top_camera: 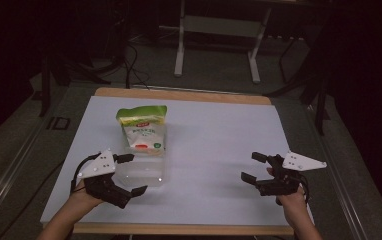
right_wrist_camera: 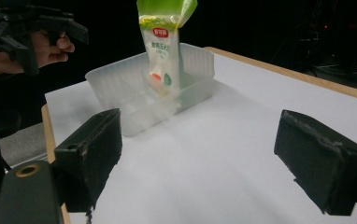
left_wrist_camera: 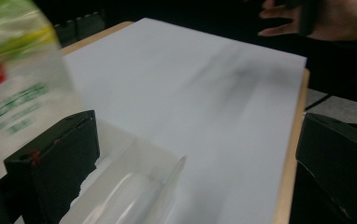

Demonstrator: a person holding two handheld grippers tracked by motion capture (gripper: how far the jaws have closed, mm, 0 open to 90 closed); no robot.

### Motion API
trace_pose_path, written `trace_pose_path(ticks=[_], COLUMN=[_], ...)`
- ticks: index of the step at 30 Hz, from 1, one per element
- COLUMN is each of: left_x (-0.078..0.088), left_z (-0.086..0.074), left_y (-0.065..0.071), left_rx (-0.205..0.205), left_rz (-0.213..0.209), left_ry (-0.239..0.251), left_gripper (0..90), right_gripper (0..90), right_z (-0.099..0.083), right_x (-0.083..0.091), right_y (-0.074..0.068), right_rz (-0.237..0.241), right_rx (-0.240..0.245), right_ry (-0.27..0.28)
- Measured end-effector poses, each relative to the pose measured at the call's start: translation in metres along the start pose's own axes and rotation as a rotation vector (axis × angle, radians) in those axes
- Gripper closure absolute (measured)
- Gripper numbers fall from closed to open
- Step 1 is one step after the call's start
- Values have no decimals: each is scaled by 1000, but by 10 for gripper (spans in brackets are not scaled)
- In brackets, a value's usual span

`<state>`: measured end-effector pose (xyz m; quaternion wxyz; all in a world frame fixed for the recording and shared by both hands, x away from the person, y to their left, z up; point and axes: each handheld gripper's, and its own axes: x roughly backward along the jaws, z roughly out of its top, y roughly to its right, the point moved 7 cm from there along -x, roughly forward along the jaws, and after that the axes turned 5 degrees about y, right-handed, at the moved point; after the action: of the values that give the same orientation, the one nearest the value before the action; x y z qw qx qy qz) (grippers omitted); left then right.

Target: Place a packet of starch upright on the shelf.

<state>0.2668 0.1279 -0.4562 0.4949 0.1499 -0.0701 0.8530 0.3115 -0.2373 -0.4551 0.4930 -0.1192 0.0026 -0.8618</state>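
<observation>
Two open tools rest over a white tabletop beside a clear tub holding a pouch.

In the high view, the left tool (top_camera: 130,174) sits at lower left, jaws spread wide, right beside the tub (top_camera: 146,172), holding nothing. The right tool (top_camera: 253,166) sits at lower right, well apart, jaws also spread and empty. The green-topped pouch (top_camera: 142,129) stands upright in the tub's far end, left of centre. The tabletop (top_camera: 214,135) spans the middle of the frame.
</observation>
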Motion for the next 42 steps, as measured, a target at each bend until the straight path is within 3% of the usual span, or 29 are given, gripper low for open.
trace_pose_path(ticks=[12, 15, 20, 26, 31, 36, 42], left_x=[-32, -41, -54, -62, -71, -74, -79], left_z=[9, 9, 2, -4, -13, -18, -28], left_y=[33, 41, 47, 59, 62, 62, 62], left_rx=[-18, -23, -32, -100, -80, -68, -77], left_rz=[-98, -143, -146, -163, -181, -195, -197], left_ry=[16, 24, 8, 1, -9, 35, 2], left_gripper=[0, 0, 0, 0, 0, 0, 0], right_gripper=[151, 151, 151, 151, 151, 151, 151], right_z=[-8, -11, -13, -16, -19, -25, -35], right_x=[-5, -7, -9, -12, -13, -16, -22], right_y=[-2, -2, -5, -6, -8, -8, -11], right_rz=[4, 6, 10, 11, 21, 16, 14], right_rx=[14, 15, 19, 29, 25, 43, 77], right_ry=[-32, -39, -45, -54, -54, -65, -109])
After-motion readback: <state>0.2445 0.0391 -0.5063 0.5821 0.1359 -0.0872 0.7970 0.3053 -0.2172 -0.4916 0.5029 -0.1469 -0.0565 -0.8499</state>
